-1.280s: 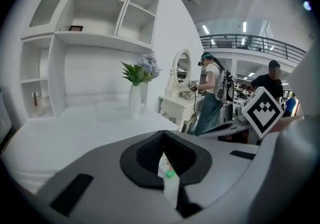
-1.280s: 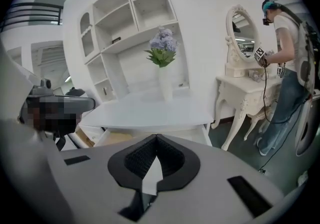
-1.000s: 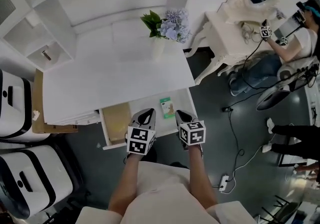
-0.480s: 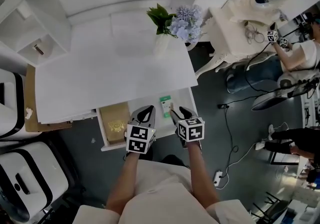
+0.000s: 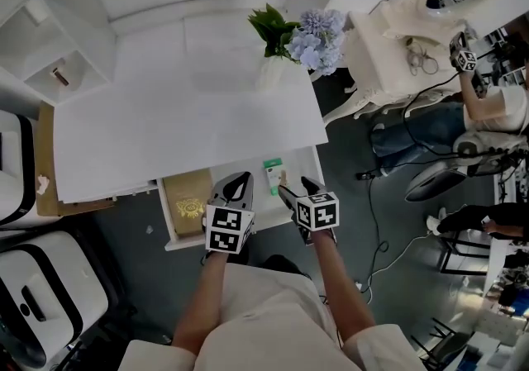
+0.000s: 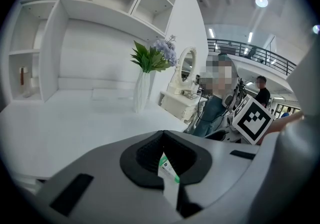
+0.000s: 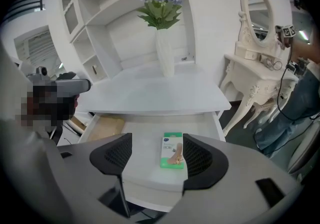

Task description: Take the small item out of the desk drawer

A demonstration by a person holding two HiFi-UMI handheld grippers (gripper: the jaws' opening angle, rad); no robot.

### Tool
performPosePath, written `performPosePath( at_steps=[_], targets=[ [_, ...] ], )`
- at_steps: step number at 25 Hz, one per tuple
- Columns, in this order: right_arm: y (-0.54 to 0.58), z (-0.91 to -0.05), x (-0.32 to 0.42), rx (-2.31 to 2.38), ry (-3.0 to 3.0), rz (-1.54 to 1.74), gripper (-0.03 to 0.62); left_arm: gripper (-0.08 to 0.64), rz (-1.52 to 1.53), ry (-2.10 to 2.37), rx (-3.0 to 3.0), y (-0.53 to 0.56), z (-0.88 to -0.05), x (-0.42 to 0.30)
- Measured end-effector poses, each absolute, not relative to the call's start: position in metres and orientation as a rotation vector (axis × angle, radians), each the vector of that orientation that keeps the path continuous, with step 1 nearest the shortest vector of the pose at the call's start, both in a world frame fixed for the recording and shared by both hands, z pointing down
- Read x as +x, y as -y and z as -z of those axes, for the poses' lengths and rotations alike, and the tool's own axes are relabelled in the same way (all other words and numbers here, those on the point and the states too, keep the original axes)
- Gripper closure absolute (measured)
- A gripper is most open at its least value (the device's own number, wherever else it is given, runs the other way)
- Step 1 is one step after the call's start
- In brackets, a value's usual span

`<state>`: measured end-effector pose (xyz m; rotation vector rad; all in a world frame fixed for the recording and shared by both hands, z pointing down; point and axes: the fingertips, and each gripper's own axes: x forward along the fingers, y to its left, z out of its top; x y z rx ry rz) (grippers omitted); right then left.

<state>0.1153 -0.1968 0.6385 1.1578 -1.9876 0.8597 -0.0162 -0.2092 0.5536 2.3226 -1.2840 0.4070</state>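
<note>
The white desk's drawer (image 5: 294, 164) stands pulled out. A small green and white packet (image 5: 273, 176) lies flat on its floor, right of middle. My right gripper (image 5: 296, 189) hovers at the drawer's front edge just right of the packet, its jaws opening wide. In the right gripper view the packet (image 7: 173, 151) lies ahead between the spread pads (image 7: 197, 157), touching neither. My left gripper (image 5: 235, 183) hangs over the drawer's middle with its fingers together. In the left gripper view (image 6: 165, 160) a thin white and green sliver shows in the slit; I cannot tell what it is.
A tan box (image 5: 188, 202) fills the drawer's left end. A white vase of flowers (image 5: 277, 64) stands on the desktop (image 5: 190, 121) at the back right. An ornate white dressing table (image 5: 397, 47), a seated person (image 5: 496, 105) and floor cables (image 5: 380, 221) lie to the right.
The right gripper's jaws have gone from together to wide apart, and it has edged left toward the packet. The left gripper keeps its place and stays closed.
</note>
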Motion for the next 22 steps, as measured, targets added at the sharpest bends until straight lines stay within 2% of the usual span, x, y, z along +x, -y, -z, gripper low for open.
performPosePath(
  at_steps=[22],
  targets=[
    [0.209, -0.716, 0.111, 1.018, 1.872, -0.901, 0.255, 0.543, -0.431, 1.190, 2.365, 0.209, -0.563, 0.002]
  ],
)
